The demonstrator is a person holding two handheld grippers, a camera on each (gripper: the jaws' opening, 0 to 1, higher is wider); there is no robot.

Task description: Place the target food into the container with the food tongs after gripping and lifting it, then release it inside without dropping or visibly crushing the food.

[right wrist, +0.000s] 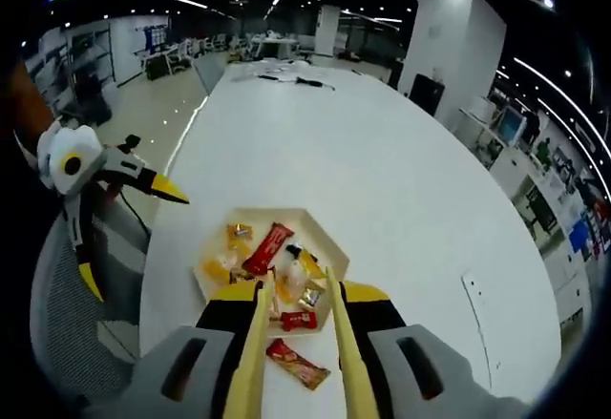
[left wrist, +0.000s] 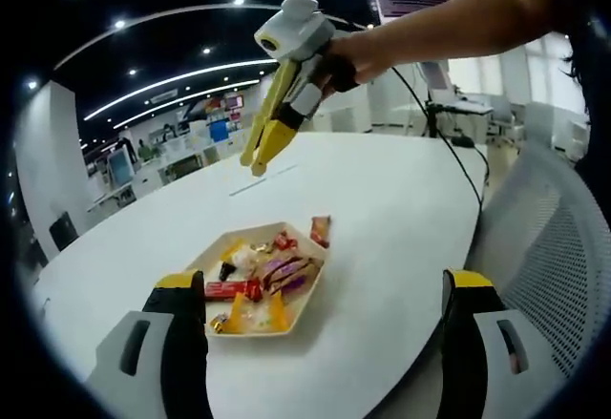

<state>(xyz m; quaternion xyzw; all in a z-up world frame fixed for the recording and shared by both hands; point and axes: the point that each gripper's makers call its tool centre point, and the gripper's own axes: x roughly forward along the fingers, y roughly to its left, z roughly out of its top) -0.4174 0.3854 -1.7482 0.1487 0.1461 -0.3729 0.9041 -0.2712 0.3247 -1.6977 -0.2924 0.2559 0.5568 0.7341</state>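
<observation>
The right hand-held gripper (right wrist: 296,343) clamps the yellow food tongs (right wrist: 296,333), their tips apart and empty above the hexagonal container (right wrist: 320,223), lining up on the red-wrapped snack (right wrist: 298,364) just outside its rim toward the desk (right wrist: 382,171) edge, while the left hand-held gripper (left wrist: 320,328), jaws apart, hangs clear.

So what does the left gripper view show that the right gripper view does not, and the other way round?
Left gripper view: the right claw seen from outside, held in a person's hand, with the yellow food tongs pointing down above the table.

Right gripper view: the left claw, open, off the table's edge.

Both: the hexagonal tray of wrapped snacks, one red snack lying outside it on the table, and a mesh chair.
</observation>
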